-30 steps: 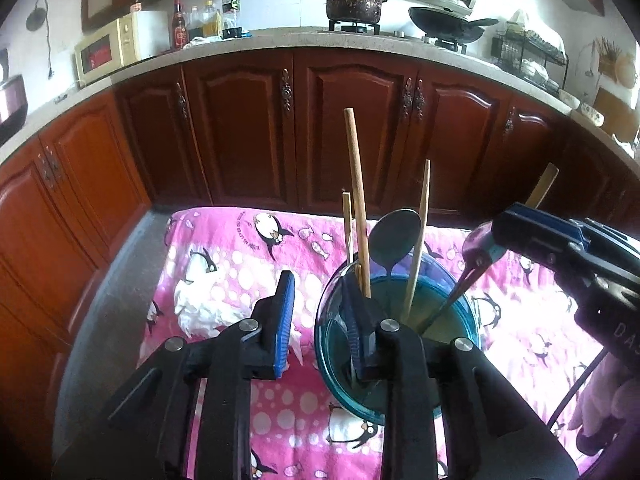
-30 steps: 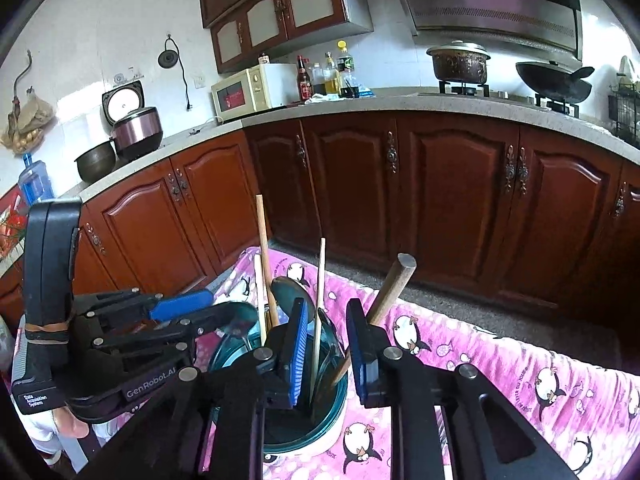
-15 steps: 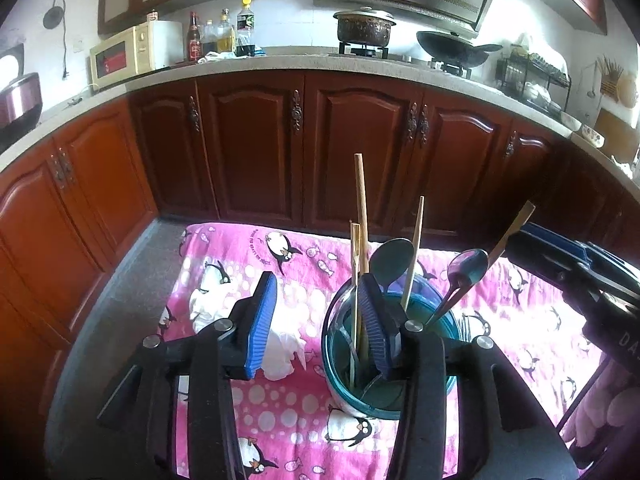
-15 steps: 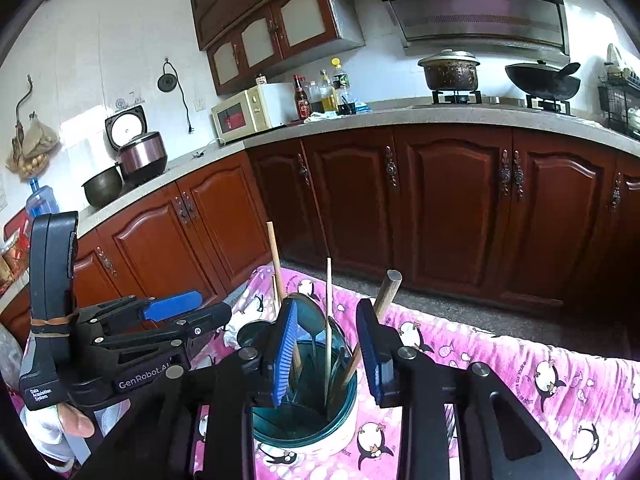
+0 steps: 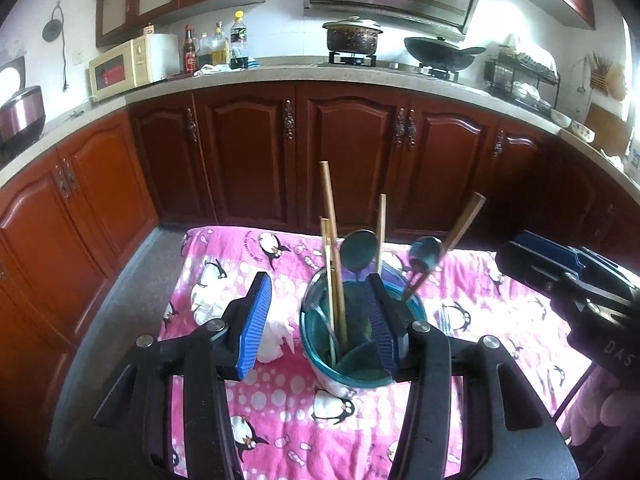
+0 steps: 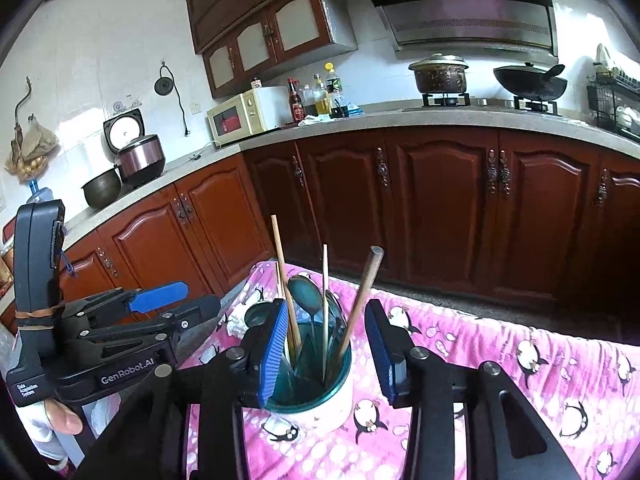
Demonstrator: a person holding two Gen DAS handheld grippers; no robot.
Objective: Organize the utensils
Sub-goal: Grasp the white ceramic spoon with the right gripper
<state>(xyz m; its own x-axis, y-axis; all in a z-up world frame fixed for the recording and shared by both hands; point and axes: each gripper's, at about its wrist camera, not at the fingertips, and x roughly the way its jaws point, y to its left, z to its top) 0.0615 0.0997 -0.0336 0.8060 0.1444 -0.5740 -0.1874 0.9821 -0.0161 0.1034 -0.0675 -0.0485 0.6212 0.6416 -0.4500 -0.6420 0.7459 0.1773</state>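
A teal utensil holder stands upright on a pink penguin cloth. It holds wooden chopsticks, two metal spoons and a wooden-handled utensil. My left gripper is open and empty, raised just short of the holder, its right finger over the rim. In the right wrist view the holder sits between the fingers of my right gripper, which is open and empty above it. The left gripper shows at that view's left.
A crumpled white tissue lies on the cloth left of the holder. Dark wooden cabinets stand behind the cloth. The counter carries a microwave, bottles, a pot and a wok. The right gripper shows at the right edge.
Both grippers have pulled back and up from the holder. The right gripper let go of the wooden-handled utensil, which now rests in the holder, and its jaws have widened.
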